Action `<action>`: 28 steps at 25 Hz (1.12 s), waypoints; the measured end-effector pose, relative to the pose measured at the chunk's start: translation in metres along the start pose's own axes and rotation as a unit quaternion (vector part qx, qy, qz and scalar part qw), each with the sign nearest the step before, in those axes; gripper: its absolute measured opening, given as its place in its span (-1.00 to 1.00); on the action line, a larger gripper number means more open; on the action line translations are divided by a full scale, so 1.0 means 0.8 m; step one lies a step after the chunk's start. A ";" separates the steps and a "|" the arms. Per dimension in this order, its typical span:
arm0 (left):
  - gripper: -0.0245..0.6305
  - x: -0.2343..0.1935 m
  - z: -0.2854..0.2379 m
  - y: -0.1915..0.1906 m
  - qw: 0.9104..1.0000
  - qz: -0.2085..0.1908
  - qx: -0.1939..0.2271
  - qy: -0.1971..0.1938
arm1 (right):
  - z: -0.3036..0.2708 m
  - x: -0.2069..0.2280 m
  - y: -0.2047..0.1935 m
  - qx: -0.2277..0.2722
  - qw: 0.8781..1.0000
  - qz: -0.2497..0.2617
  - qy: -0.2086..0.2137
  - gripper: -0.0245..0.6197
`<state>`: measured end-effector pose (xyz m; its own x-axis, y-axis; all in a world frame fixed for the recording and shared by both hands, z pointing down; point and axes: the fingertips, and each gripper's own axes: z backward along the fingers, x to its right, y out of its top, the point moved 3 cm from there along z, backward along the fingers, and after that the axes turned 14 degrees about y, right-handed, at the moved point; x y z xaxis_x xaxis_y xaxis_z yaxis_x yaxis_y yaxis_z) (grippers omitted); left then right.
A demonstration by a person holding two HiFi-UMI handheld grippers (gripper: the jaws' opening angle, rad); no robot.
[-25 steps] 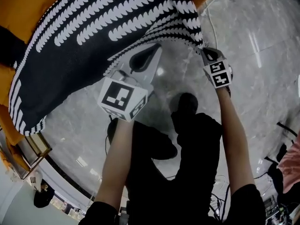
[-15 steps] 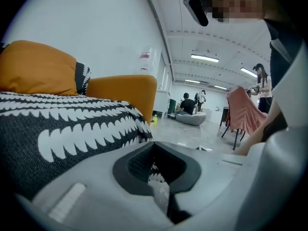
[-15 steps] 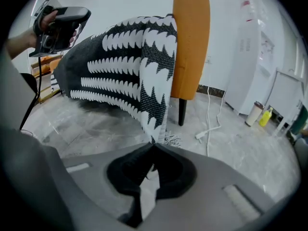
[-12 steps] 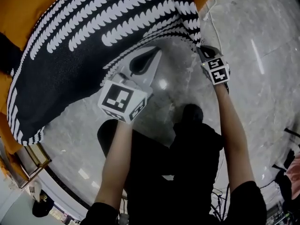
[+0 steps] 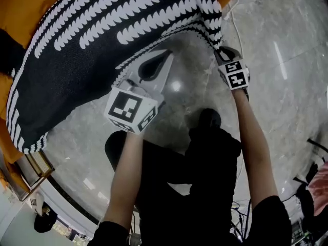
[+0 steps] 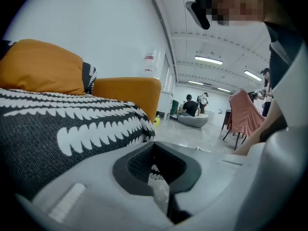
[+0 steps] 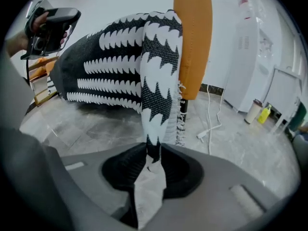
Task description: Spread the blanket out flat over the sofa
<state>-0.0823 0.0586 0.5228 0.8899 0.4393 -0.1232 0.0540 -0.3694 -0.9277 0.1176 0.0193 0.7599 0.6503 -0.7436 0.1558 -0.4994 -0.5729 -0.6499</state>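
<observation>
A black blanket with white scalloped stripes lies over the orange sofa, and its front edge hangs off toward me. My left gripper sits at that edge. In the left gripper view a bit of the patterned border shows between its nearly closed jaws, so it looks shut on the blanket. My right gripper is at the blanket's right corner. That corner runs down between its jaws, which are opening, with a gap beside the cloth. The sofa's armrest stands just behind.
Glossy marble floor lies under me. A white cable, a white appliance and a yellow bottle sit beyond the armrest. A wooden frame stands at the sofa's left. People and a draped chair are far off.
Both grippers have edged slightly up toward the sofa, the right one more. The blanket's front edge has drawn a little tighter along the seat.
</observation>
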 end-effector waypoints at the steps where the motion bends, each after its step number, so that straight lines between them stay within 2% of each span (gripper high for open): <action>1: -0.89 -0.004 0.005 0.004 1.000 0.003 0.000 0.002 | 0.004 -0.003 0.003 -0.003 1.000 0.000 -0.002 -0.60; 8: -0.89 0.009 0.022 0.028 1.000 0.007 0.023 0.013 | 0.053 -0.016 0.004 -0.025 1.000 -0.001 0.011 -0.48; 10: -0.89 0.010 0.032 0.036 1.000 0.006 0.019 0.014 | 0.076 -0.030 0.021 -0.024 0.999 -0.006 0.021 -0.47; 17: -0.89 0.007 0.082 0.117 1.000 0.012 -0.012 0.020 | 0.169 -0.089 0.157 0.006 0.999 0.012 0.051 -0.47; 28: -0.89 0.033 0.160 0.327 0.998 0.030 -0.004 0.056 | 0.349 -0.131 0.362 0.039 0.994 0.068 0.080 -0.48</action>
<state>-0.1027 0.0783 0.2314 0.9364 0.3224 -0.1386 0.0019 -0.3996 -0.9167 0.0647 0.0280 0.3478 0.4776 -0.8612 0.1740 -0.5261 -0.4389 -0.7284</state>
